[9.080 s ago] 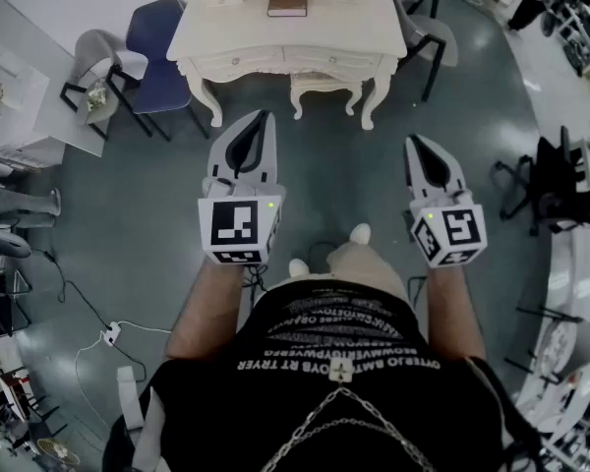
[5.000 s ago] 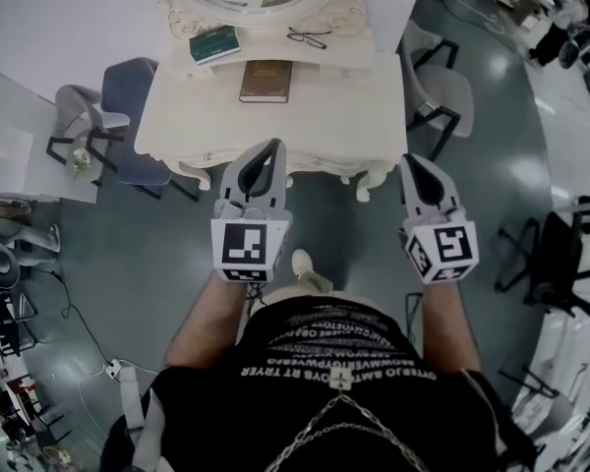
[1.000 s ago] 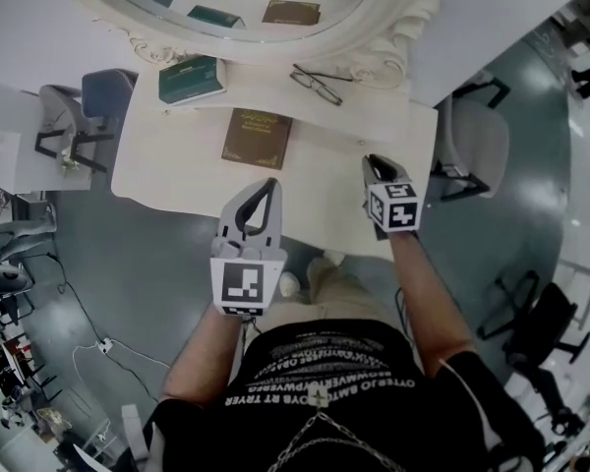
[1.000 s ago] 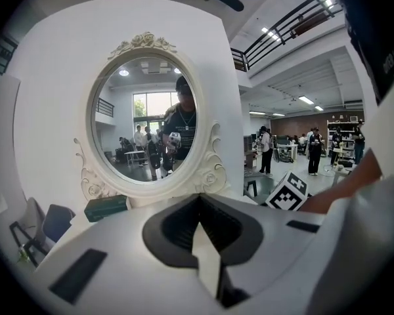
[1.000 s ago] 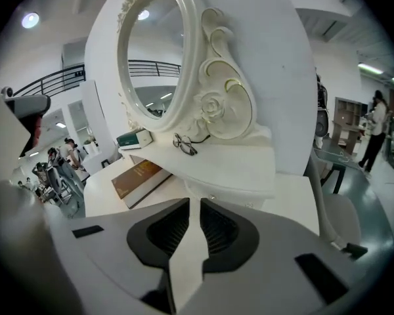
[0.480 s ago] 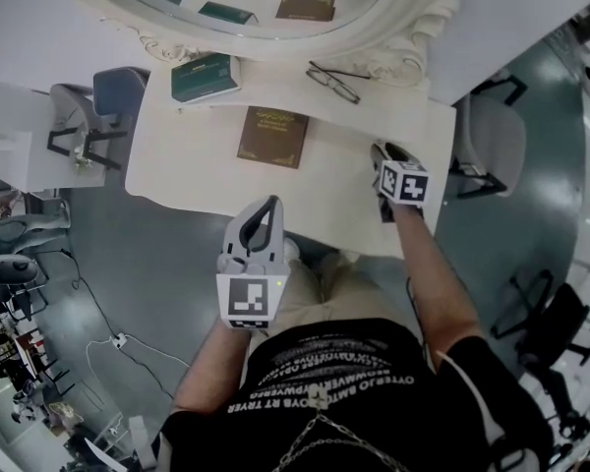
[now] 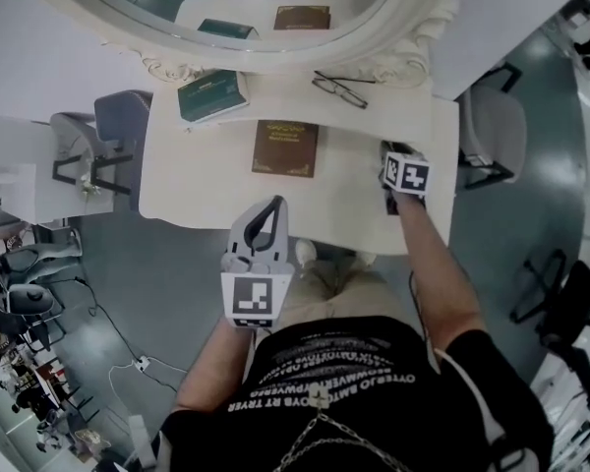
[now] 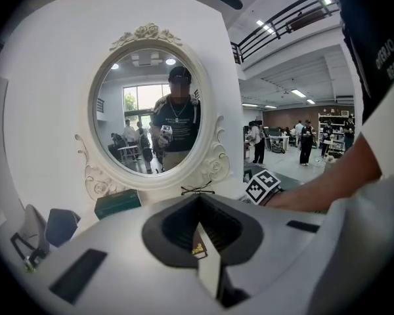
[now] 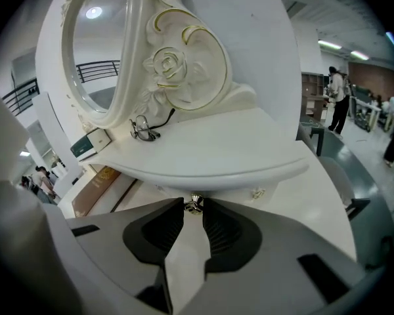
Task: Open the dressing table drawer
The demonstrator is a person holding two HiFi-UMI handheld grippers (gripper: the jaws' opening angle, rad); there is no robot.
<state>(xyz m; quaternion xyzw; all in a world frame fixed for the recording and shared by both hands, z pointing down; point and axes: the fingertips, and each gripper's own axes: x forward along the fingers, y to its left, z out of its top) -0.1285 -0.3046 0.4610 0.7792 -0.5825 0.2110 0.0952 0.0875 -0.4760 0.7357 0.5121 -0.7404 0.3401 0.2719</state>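
We are standing over the white counter (image 7: 197,185), which is filling the middle of the head view, its oval mirror (image 7: 226,3) curving across the top. The drawer (image 9: 226,190) is sitting under the raised shelf at the counter's right. Our left claw (image 8: 200,199) is hanging at lower centre, jaws pressed together on nothing. Our right claw (image 9: 193,210) is reaching in at that drawer. A brown book (image 7: 286,148) is lying at centre, a green book (image 7: 212,95) to its upper left, and glasses (image 7: 339,88) below the mirror frame. The small metal knob (image 9: 194,203) is sitting between the right claw's closing tips, not yet squeezed.
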